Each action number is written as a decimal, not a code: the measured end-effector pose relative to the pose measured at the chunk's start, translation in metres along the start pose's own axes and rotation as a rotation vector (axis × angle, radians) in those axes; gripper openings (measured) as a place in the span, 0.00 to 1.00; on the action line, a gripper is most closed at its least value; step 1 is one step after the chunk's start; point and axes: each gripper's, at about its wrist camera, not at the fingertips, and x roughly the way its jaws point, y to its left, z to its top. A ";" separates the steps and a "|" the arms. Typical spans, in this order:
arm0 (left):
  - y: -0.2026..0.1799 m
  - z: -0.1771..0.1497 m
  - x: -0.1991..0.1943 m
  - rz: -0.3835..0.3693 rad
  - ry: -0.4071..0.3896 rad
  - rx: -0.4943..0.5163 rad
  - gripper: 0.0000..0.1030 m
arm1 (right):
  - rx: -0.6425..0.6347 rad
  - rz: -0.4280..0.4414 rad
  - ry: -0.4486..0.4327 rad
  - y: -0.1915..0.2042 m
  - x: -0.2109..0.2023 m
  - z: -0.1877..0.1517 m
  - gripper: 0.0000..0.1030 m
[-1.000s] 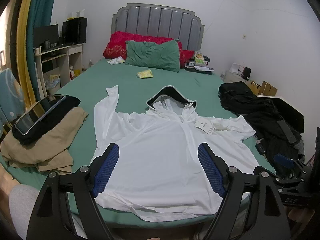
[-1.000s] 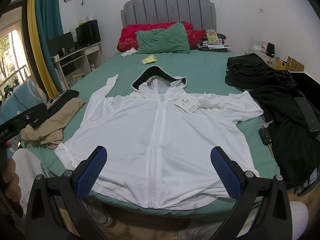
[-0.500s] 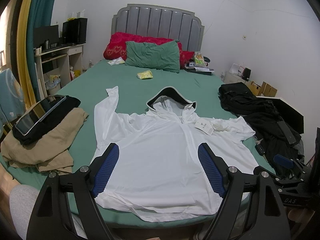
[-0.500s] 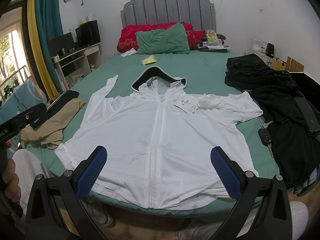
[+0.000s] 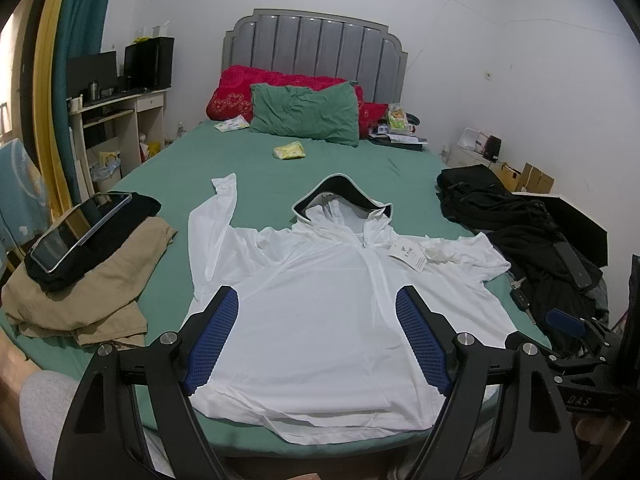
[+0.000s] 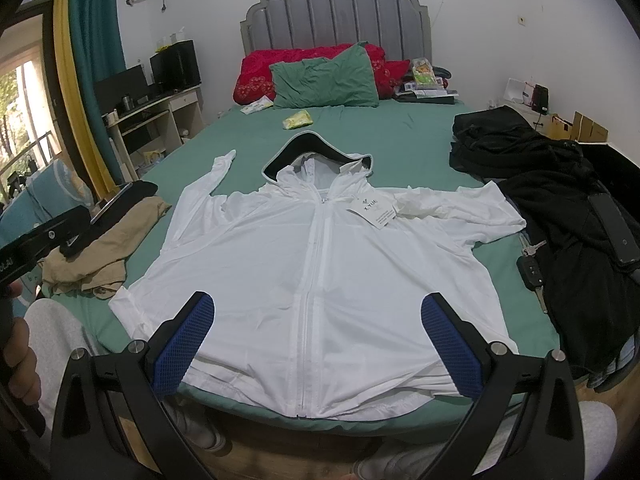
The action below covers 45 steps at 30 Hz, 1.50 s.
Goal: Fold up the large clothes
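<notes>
A: White hooded jacket (image 6: 320,264) lies flat on the green bed (image 6: 420,140), hood toward the top of frame, zipper running straight up the centre.

B: Right gripper (image 6: 318,336) and left gripper (image 5: 316,338) hover over the hem at bottom centre, jaws wide, empty.

A: Left one sits nearer the long sleeve (image 5: 212,220) at centre left.

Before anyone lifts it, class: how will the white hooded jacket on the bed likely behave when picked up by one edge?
The white hooded jacket looks thin, with creases, so it will probably hang limp and sag. Its smooth fabric may slide on the green sheet. It seems light for its size.
</notes>
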 end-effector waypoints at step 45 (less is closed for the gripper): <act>0.103 0.036 0.224 -0.022 0.215 -0.070 0.81 | -0.295 0.152 0.053 0.027 0.225 0.165 0.04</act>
